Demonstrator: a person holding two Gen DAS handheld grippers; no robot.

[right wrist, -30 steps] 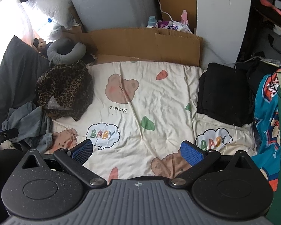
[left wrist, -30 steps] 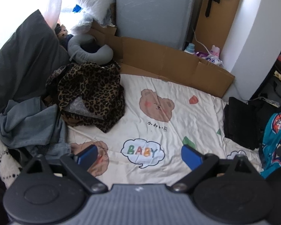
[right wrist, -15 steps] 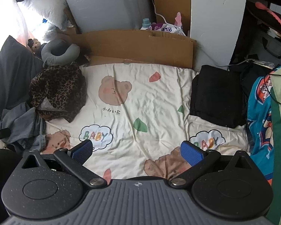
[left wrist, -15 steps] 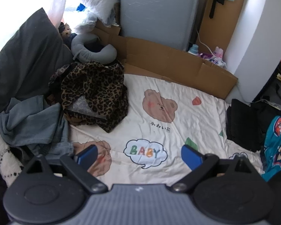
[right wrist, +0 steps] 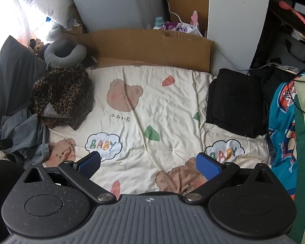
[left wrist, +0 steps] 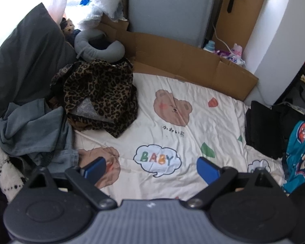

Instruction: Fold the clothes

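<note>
Leopard-print garment (left wrist: 100,95), crumpled in a heap at the far-left corner of the bear-print quilt (left wrist: 172,134), looks light, limp and apt to slump, so I would pinch it at a hem or shoulder edge rather than mid-bundle. One blue-grey denim piece (left wrist: 32,130) lies just nearer beside it, looking heavier and stiffer; one folded black stack (right wrist: 233,103) sits on the quilt's right edge. That makes three clothing items. The left gripper (left wrist: 150,168) and right gripper (right wrist: 148,163) both hover spread wide, holding nothing.
</note>
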